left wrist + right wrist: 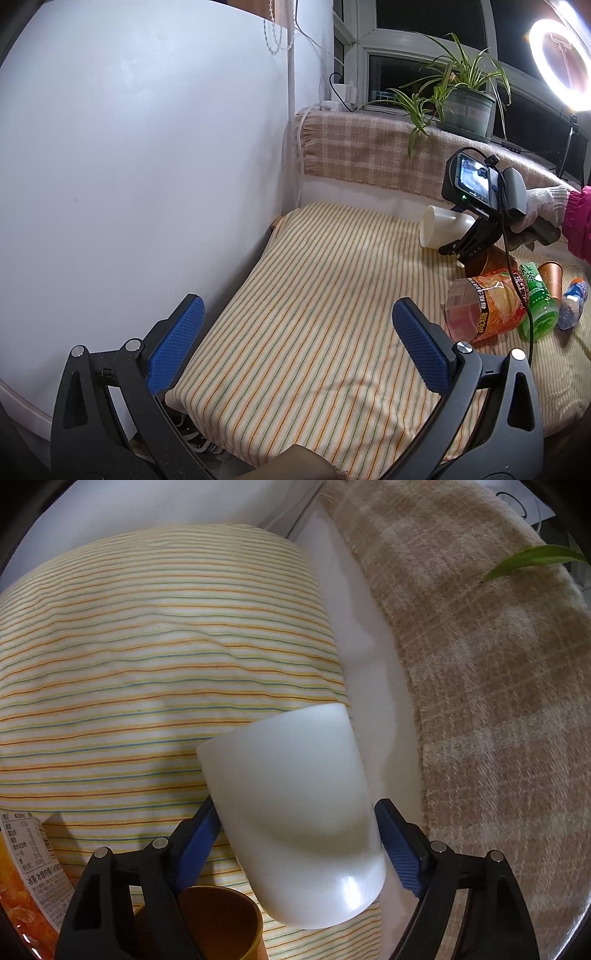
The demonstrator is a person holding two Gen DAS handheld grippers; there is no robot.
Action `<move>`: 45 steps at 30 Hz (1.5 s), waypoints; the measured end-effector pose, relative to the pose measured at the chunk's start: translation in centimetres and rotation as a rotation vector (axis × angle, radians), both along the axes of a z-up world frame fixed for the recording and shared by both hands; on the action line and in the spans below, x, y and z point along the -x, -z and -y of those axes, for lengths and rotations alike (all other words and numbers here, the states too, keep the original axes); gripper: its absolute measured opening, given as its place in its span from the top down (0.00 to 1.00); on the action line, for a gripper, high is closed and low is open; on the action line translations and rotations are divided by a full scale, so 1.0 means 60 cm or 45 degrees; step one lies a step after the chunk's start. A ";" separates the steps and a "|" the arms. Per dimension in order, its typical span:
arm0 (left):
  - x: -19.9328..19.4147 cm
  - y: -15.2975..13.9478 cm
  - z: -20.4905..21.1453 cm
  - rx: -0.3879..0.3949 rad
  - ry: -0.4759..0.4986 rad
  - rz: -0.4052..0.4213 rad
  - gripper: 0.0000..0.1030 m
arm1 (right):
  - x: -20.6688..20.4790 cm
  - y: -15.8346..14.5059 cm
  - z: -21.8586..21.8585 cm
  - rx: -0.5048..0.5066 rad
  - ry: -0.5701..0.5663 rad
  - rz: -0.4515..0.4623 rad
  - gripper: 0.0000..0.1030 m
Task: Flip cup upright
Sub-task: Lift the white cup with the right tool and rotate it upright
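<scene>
A white cup (pixel 295 812) is held between the blue pads of my right gripper (pixel 295 845), tilted on its side above the striped cloth, its base toward the camera and its mouth pointing away. In the left wrist view the same cup (pixel 439 227) shows at the far right, mouth facing left, in the right gripper (pixel 461 243), held by a gloved hand (pixel 543 206). My left gripper (pixel 295 339) is open and empty, low over the near part of the striped cloth (pixel 314 295).
An orange-labelled bottle (pixel 484 306), a green bottle (pixel 535 299), a small blue bottle (pixel 572 301) and copper cups (pixel 550 278) lie at the right. A copper cup (pixel 221 919) sits under the right gripper. White wall at left; plaid blanket (pixel 369 151) and potted plant (pixel 465 107) behind.
</scene>
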State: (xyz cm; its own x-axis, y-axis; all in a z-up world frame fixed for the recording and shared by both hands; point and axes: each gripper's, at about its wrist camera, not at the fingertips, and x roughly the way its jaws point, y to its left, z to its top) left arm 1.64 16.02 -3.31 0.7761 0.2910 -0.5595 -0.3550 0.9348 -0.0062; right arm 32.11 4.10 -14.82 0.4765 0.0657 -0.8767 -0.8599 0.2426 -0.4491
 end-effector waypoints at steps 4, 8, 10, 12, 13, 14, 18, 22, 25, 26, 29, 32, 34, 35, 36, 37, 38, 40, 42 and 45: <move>0.003 -0.003 0.007 -0.005 0.017 0.009 0.00 | 0.005 -0.019 0.013 -0.061 0.024 0.036 0.21; 0.012 -0.012 0.014 -0.013 0.026 0.029 0.00 | 0.023 -0.054 0.039 -0.128 0.056 0.075 0.22; 0.020 -0.016 0.016 -0.014 0.029 0.044 0.00 | 0.028 -0.074 0.046 -0.178 0.072 0.095 0.22; 0.031 -0.020 0.018 -0.013 0.030 0.057 0.00 | 0.040 -0.099 0.052 -0.230 0.082 0.110 0.22; 0.036 -0.024 0.020 -0.014 0.032 0.067 0.00 | 0.049 -0.112 0.058 -0.262 0.088 0.114 0.22; 0.042 -0.026 0.021 -0.012 0.033 0.073 0.00 | 0.060 -0.127 0.066 -0.303 0.086 0.117 0.22; 0.059 -0.037 0.034 -0.005 0.063 0.114 0.00 | 0.102 -0.174 0.093 -0.427 0.107 0.141 0.22; 0.074 -0.046 0.055 0.002 0.115 0.147 0.00 | 0.155 -0.244 0.124 -0.582 0.199 0.131 0.22; 0.079 -0.054 0.070 0.007 0.154 0.165 0.00 | 0.196 -0.263 0.159 -0.691 0.300 0.095 0.22; 0.081 -0.057 0.076 0.008 0.167 0.170 0.00 | 0.211 -0.273 0.169 -0.717 0.325 0.085 0.22; 0.081 -0.061 0.095 0.008 0.212 0.181 0.00 | 0.257 -0.279 0.218 -0.801 0.418 0.040 0.22; 0.081 -0.060 0.122 0.015 0.274 0.174 0.00 | 0.298 -0.293 0.267 -0.872 0.528 -0.009 0.22; 0.080 -0.057 0.137 0.025 0.314 0.165 0.00 | 0.315 -0.290 0.297 -0.914 0.584 -0.029 0.22; 0.079 -0.056 0.149 0.034 0.347 0.157 0.00 | 0.329 -0.290 0.317 -0.941 0.614 -0.046 0.22; 0.079 -0.054 0.158 0.041 0.374 0.151 0.00 | 0.343 -0.293 0.333 -0.958 0.632 -0.054 0.22; 0.080 -0.053 0.164 0.046 0.394 0.147 0.00 | 0.354 -0.292 0.349 -0.974 0.659 -0.059 0.22; 0.080 -0.051 0.175 0.053 0.423 0.139 0.00 | 0.362 -0.291 0.360 -0.981 0.685 -0.058 0.22; 0.079 -0.047 0.190 0.067 0.461 0.122 0.00 | 0.383 -0.288 0.388 -1.004 0.736 -0.077 0.22; 0.075 -0.042 0.202 0.088 0.496 0.101 0.00 | 0.387 -0.275 0.406 -1.045 0.792 -0.119 0.22; 0.070 -0.032 0.217 0.136 0.539 0.064 0.00 | 0.407 -0.264 0.443 -1.121 0.865 -0.214 0.22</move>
State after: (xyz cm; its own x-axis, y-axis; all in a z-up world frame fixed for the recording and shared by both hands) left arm -2.56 3.01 -1.41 0.8417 -0.1161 -0.5274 0.0627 0.9910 -0.1182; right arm 7.71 -22.48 0.99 0.5293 0.4655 -0.7093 -0.4621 0.8593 0.2191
